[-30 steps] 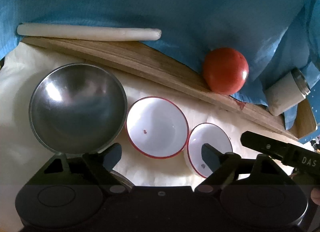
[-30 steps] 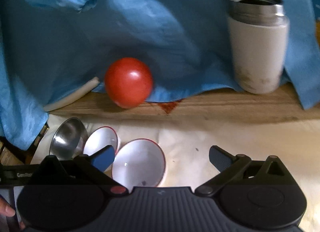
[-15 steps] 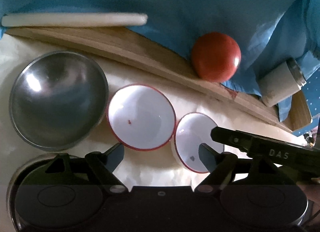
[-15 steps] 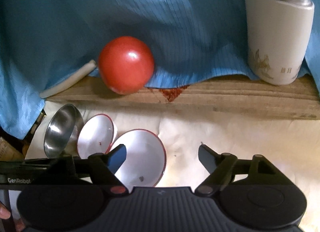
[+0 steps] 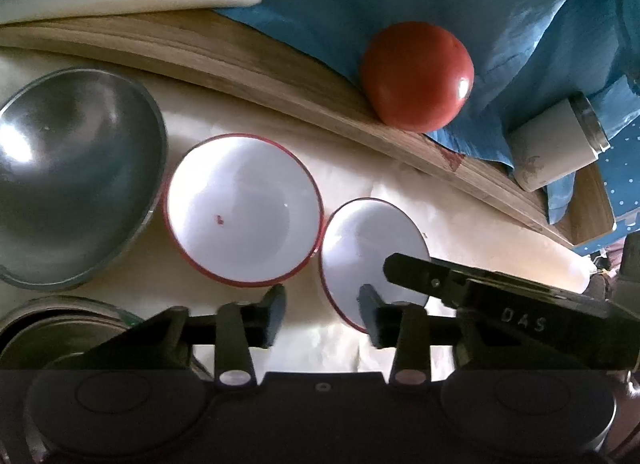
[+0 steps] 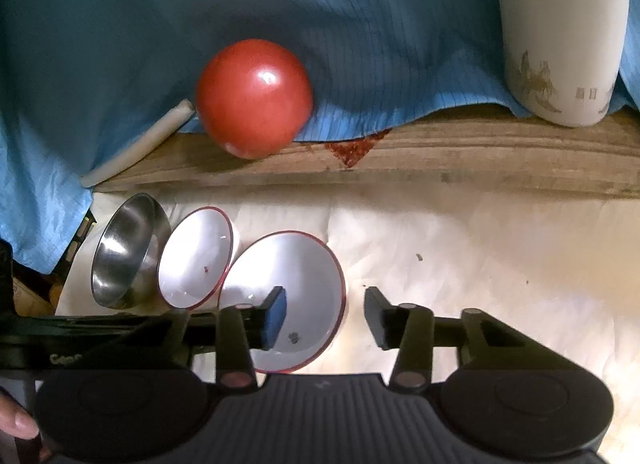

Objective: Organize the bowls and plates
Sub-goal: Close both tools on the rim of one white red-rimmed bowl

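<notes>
Presently both tongs stand much narrower than a second ago and are closing. The left tongs [image 5: 322, 314] have bare cream covering between the pads; the right-hand pad overlaps the near rim of the smaller red-rimmed bowl [image 5: 370, 252], contact not determinable. The right tongs [image 6: 325, 314] straddle that same bowl's [image 6: 296, 296] right-hand rim, the blue-faced pad inside, the other outside; neither pad visibly presses it.

Compared with the earlier left view, the steel bowl [image 5: 72, 176] has slid toward the left edge, and the right tongs' finger now reaches across the smaller bowl.

The three bowls lie in a row on the cream-covered tabletop [image 6: 480, 264]: steel, larger red-rimmed bowl [image 5: 242, 208], smaller one. Behind, a wooden board [image 6: 440, 160] carries a tomato [image 6: 254, 98] and a white flask [image 6: 560, 36].

Legible writing: "DAS" on the right tongs' finger [image 5: 524, 320]; the flask's print is unreadable.
</notes>
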Tool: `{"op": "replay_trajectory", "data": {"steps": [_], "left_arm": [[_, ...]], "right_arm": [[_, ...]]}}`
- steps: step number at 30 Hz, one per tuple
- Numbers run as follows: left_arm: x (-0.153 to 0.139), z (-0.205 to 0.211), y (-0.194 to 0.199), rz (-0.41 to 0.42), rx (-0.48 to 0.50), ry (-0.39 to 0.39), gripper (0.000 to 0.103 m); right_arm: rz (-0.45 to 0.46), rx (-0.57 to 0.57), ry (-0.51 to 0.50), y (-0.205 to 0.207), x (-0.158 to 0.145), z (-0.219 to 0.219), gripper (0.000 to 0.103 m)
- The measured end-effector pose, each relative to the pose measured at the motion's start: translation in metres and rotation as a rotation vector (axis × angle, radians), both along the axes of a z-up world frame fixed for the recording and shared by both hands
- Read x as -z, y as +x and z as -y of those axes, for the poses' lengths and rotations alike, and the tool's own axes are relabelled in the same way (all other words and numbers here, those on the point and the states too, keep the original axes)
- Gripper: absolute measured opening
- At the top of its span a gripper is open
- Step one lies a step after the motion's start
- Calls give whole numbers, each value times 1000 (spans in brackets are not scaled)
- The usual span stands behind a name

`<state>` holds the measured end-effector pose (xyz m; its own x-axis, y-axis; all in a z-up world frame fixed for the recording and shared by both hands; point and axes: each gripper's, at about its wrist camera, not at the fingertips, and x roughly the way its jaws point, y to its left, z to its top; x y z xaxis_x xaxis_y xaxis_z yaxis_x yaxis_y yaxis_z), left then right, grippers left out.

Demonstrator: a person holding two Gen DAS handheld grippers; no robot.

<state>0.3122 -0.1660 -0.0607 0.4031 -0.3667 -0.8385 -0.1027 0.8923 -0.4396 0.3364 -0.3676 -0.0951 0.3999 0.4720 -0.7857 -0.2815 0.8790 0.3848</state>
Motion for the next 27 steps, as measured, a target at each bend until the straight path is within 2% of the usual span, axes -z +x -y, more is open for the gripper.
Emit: {"op": "replay_trajectory", "data": {"steps": [4, 10, 15, 27], "left_arm": [[4, 8, 3, -1, 23, -4, 20], [3, 11, 3, 16, 16, 22, 18], [-1, 15, 1, 38, 37, 59, 15], [-26, 25, -11, 125, 100, 68, 13]], "right_arm": [[-8, 11, -3, -3, 3, -1, 27], [1, 40, -17, -8, 5, 2, 16], [18, 61, -32, -19, 4, 1, 14], [88, 133, -14, -49, -20, 8, 14]]}}
